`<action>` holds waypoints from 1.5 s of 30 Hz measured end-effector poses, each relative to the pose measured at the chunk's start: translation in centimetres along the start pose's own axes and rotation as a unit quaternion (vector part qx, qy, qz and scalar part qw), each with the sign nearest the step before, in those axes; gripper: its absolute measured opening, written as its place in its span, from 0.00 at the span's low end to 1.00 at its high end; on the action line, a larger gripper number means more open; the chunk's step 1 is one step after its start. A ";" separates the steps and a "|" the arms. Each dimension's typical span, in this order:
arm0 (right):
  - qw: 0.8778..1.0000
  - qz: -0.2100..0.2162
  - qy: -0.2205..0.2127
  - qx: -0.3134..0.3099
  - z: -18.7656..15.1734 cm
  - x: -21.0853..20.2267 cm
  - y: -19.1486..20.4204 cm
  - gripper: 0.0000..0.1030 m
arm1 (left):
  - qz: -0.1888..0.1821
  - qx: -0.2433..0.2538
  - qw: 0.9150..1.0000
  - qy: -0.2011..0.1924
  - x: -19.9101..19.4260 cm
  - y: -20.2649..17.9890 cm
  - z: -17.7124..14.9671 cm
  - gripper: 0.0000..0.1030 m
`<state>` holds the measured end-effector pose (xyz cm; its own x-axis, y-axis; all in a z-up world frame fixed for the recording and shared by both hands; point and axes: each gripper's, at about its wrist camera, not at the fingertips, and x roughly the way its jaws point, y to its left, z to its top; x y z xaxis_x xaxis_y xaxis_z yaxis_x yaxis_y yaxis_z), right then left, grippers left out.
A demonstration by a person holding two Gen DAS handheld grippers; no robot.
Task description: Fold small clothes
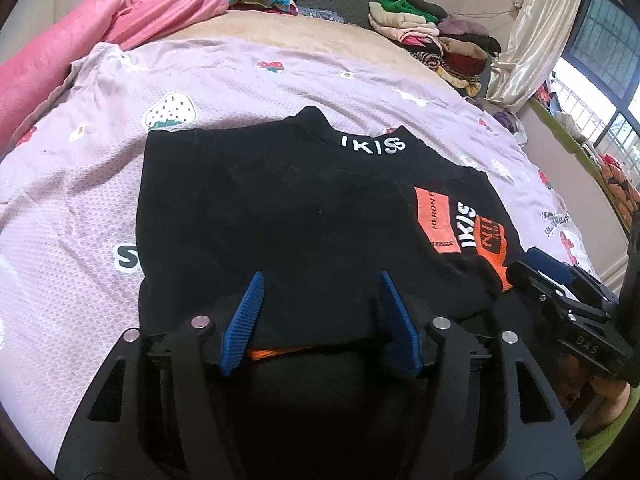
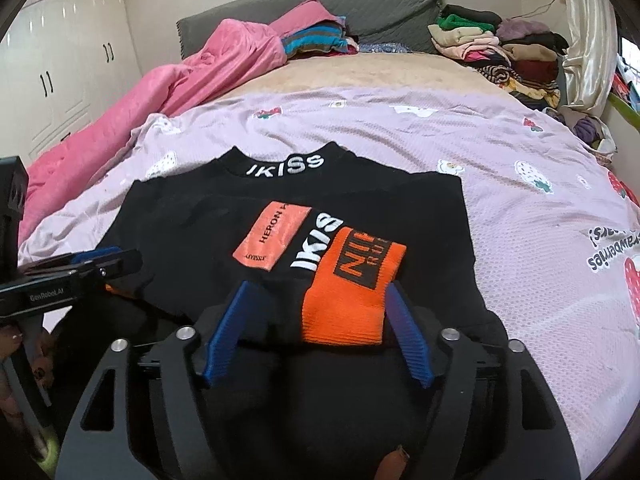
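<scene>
A small black top (image 1: 280, 216) with white "IKISS" lettering on the collar lies on the lilac strawberry-print sheet (image 1: 80, 208), sleeves folded in. An orange cuff (image 2: 352, 292) and an orange patch (image 2: 274, 236) lie on its front. My left gripper (image 1: 320, 284) is open, its blue fingers (image 1: 244, 316) over the near hem on the left side. My right gripper (image 2: 318, 292) is open, its jaws either side of the orange cuff at the near hem. The right gripper also shows in the left wrist view (image 1: 560, 276), and the left gripper in the right wrist view (image 2: 104, 260).
A pink blanket (image 2: 168, 92) lies along the bed's left side. Folded clothes (image 2: 516, 56) are stacked at the far right by a curtain (image 2: 588, 32). A grey headboard (image 2: 380, 8) is at the back. White wardrobes (image 2: 60, 64) stand at left.
</scene>
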<state>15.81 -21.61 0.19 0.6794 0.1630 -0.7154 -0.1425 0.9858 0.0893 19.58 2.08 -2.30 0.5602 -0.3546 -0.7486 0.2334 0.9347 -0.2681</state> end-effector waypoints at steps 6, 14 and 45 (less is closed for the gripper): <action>1.000 -0.006 -0.013 0.003 0.3 -0.8 0.0 0.80 | 0.002 0.003 1.000 -0.015 -1.1 -0.5 0.1 0.59; 0.999 -0.007 -0.030 0.009 0.4 -1.9 -0.2 0.92 | 0.011 0.010 0.999 -0.029 -2.0 -1.0 0.2 0.68; 0.998 -0.008 -0.055 0.005 -0.4 -6.3 -1.3 0.95 | 0.057 0.022 0.996 -0.071 -4.8 -2.2 -2.3 0.91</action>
<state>11.41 -23.93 4.30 0.7568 0.1505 -0.6361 -0.1250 0.9885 0.0852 14.53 1.78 0.52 0.6913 -0.2497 -0.6780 0.1957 0.9680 -0.1569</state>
